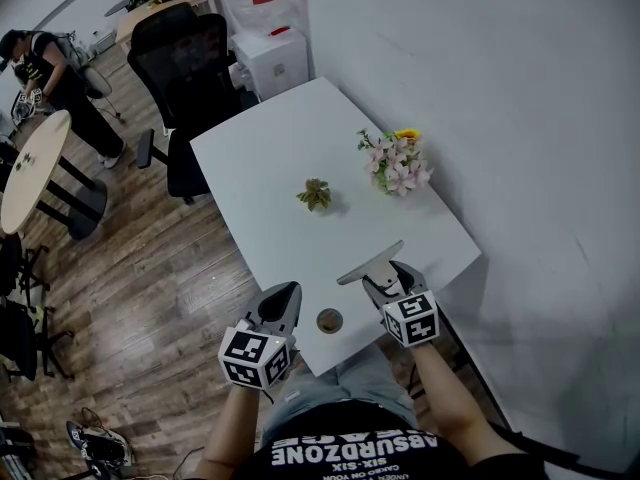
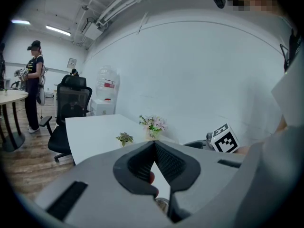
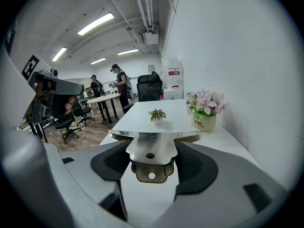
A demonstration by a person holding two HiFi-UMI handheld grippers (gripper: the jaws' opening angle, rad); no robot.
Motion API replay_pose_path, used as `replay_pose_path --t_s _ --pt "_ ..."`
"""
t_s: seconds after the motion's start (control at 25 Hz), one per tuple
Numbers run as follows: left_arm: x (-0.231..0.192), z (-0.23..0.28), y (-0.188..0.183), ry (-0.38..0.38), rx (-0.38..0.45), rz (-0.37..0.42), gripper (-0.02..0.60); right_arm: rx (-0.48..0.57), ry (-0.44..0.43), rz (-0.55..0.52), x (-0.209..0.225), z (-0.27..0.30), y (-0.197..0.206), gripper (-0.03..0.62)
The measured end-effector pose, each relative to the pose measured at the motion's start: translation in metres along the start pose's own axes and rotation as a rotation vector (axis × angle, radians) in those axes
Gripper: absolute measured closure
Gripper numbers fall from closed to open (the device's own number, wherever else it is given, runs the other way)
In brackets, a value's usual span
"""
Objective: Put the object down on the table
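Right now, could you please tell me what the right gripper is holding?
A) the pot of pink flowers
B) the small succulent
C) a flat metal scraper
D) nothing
C: the right gripper has its jaws closed on the flat metal scraper, with the blade pointing forward.

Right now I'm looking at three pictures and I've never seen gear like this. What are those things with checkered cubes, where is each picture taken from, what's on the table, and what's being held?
They are hand-held two-jaw grippers, one in each of a person's hands; the cubes belong to them. One picture comes from a camera on the person's head. The other two come from cameras riding on each gripper, looking along its jaws. On the white table stand a small green plant and a pot of pink flowers, and a round brown thing lies by the near edge. The right gripper is clamped on a flat metal piece. The left gripper has its jaws closed, holding nothing I can make out.
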State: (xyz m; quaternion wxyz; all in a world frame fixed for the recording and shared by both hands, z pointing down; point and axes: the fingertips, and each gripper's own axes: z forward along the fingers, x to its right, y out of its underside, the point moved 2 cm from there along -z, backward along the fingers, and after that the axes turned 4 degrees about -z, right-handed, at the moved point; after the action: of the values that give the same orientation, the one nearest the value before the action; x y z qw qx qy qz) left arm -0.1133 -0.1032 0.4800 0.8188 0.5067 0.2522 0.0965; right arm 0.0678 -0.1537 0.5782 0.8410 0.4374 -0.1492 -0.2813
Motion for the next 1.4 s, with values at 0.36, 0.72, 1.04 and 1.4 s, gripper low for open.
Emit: replay_pose_path --t_s 0.36,0.72,1.04,1.4 --pt "0.000 0.000 0.002 -0.002 -0.008 -0.003 0.577 -0.027 -0.008 0.000 -0.001 0.006 0.009 0.310" --pt "0.000 0.003 0.004 -0.007 -0.016 -0.007 0.575 -0.047 -0.015 0.004 0.001 0.012 0.017 0.310" --pt "-0.002 0.004 0.006 -0.009 -0.020 -0.009 0.575 -0.077 -0.022 0.005 0.002 0.020 0.029 0.310" --pt "-0.007 0.001 0.007 -0.013 -0.023 -0.012 0.575 -0.107 -0.024 0.002 0.001 0.027 0.040 0.310"
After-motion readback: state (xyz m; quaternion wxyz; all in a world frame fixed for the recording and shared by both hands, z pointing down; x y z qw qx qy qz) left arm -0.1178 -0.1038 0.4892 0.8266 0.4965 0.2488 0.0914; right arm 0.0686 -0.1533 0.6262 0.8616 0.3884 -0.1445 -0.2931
